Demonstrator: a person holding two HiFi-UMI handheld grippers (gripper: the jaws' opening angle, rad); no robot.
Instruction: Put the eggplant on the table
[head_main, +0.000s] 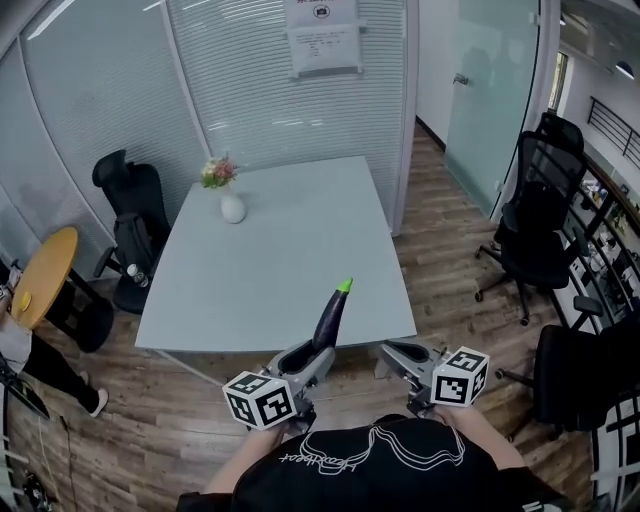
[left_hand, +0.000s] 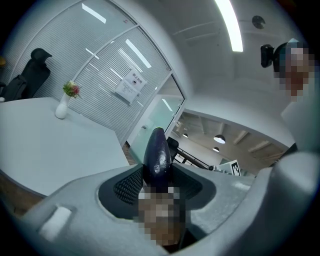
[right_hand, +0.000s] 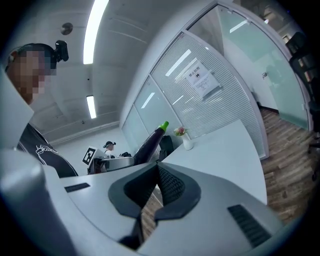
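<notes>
A dark purple eggplant (head_main: 329, 318) with a green stem end stands up out of my left gripper (head_main: 303, 359), which is shut on its lower part. It is held just before the near edge of the pale grey table (head_main: 280, 260). In the left gripper view the eggplant (left_hand: 157, 152) fills the gap between the ribbed pads. My right gripper (head_main: 397, 354) is beside it on the right, shut with nothing in it. From the right gripper view the eggplant (right_hand: 152, 140) shows to the left, above the closed pads (right_hand: 170, 187).
A white vase with flowers (head_main: 231, 203) stands on the table's far left part. Black office chairs (head_main: 540, 230) stand right of the table and another chair (head_main: 135, 215) at its left. A glass partition (head_main: 250, 80) runs behind. A round yellow stool (head_main: 45, 275) is at far left.
</notes>
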